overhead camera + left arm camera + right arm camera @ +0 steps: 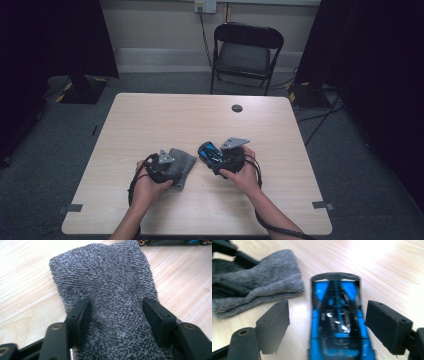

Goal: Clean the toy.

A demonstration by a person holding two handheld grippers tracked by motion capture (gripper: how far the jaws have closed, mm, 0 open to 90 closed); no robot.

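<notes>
Left gripper (117, 315): fingers clamped on the near end of the grey cloth (105, 285), lower left of centre on the desk (150, 120) in the high view.
Right gripper (327, 322): fingers released, straddling the blue toy car (337, 322) without pressing it.
Car: centre of the frame, just right of the cloth.
Advice: lift the cloth clear before bringing it to the car; steady the car squarely.
</notes>
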